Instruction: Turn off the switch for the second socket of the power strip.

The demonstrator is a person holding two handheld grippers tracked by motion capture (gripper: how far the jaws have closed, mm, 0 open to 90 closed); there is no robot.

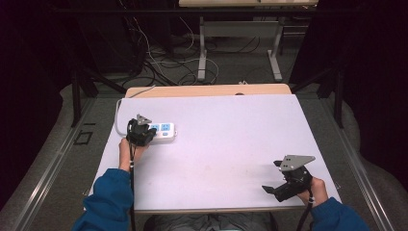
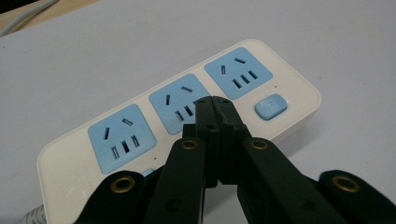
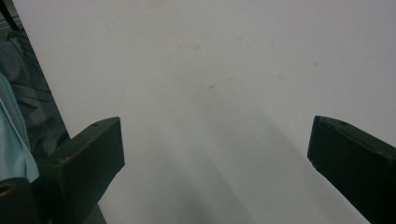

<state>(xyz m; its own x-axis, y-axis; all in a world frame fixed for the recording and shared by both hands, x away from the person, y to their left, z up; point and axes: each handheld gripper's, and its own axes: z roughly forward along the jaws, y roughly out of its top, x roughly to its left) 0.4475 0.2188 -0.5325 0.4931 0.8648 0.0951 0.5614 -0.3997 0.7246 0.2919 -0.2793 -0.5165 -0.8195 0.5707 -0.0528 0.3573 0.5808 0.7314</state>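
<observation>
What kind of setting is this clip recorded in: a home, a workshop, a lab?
Probably a lab or recording studio rather than a home: dark curtains hang around the space, loose cables lie on the floor behind, and the white-covered table carries just a power strip.

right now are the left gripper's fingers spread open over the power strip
No, the left gripper has its fingers pressed together, tips over the middle blue socket of the white power strip.
</observation>
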